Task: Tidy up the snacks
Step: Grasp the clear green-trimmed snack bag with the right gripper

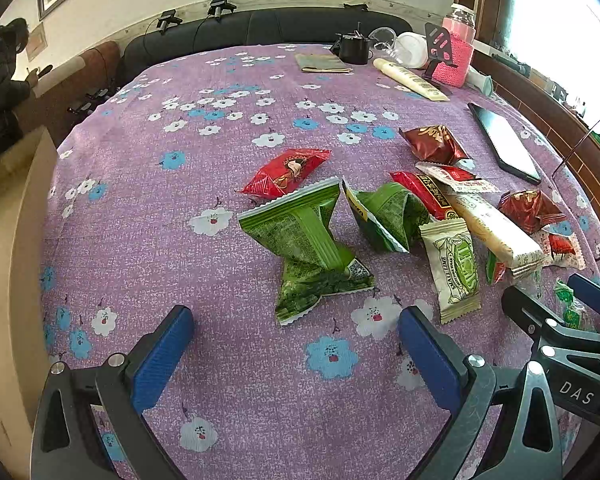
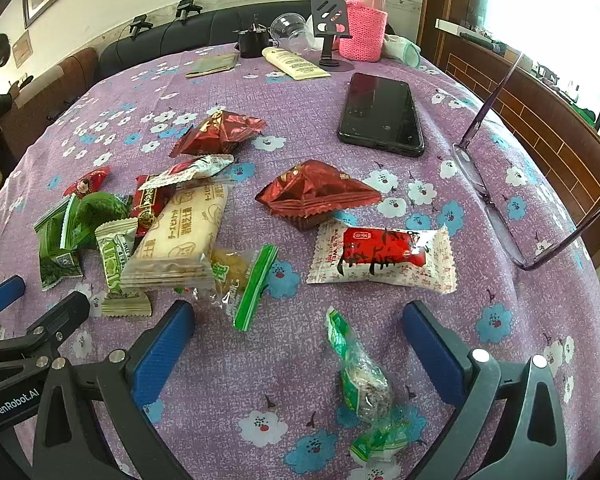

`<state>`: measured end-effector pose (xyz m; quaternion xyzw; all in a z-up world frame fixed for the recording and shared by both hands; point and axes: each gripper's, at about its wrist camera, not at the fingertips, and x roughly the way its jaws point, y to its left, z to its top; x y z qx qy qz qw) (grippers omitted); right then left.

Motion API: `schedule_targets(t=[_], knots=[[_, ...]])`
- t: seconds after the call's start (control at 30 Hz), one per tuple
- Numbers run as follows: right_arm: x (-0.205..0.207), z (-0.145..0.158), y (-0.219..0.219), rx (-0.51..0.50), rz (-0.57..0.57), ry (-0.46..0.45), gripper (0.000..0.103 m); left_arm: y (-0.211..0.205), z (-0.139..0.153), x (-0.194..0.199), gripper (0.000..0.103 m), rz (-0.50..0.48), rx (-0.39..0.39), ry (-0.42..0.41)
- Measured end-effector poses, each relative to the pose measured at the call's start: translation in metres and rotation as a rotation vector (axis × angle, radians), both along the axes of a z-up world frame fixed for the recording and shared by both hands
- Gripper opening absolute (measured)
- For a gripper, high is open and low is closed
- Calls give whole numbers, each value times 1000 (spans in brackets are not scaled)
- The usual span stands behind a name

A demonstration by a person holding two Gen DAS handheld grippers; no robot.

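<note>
Purple flowered cloth covers the desk; crinkly foil snack packets lie scattered, unsorted. Left gripper and right gripper gape wide, empty; sorting seems barely begun.

Each hand-held gripper, left and right, has two blue ribbed finger pads on black angular frames with triangular cut-outs and silver round screws. White lettering marks the frames ("DAS" on one, "GenRobot.AI" on the other).
</note>
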<state>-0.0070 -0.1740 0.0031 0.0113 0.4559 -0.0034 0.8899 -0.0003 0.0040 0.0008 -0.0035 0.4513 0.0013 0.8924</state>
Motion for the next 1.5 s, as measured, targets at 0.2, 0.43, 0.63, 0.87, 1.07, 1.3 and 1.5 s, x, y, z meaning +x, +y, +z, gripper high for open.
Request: schedule_targets(t=[0.2, 0.43, 0.63, 0.87, 1.07, 1.3, 1.5], knots=[[0, 0, 0, -1, 0, 0, 103, -1, 0, -1, 103, 0, 0, 0], [0, 0, 0, 0, 0, 0, 103, -1, 0, -1, 103, 0, 0, -1], [0, 1, 0, 2, 6, 1, 103, -2, 0, 0, 103, -6, 4, -3], [-5, 5, -5, 29, 171, 41, 103, -2, 2, 1, 103, -5, 0, -2], [-22, 8, -16, 142, 210, 26, 103, -1, 3, -2, 103, -12, 2, 8], [-36, 14, -29, 330, 136, 26, 103, 0, 7, -11, 102, -55, -35, 39], [-46, 17, -35, 370, 124, 60, 79, 11, 24, -34, 79, -107, -103, 11]])
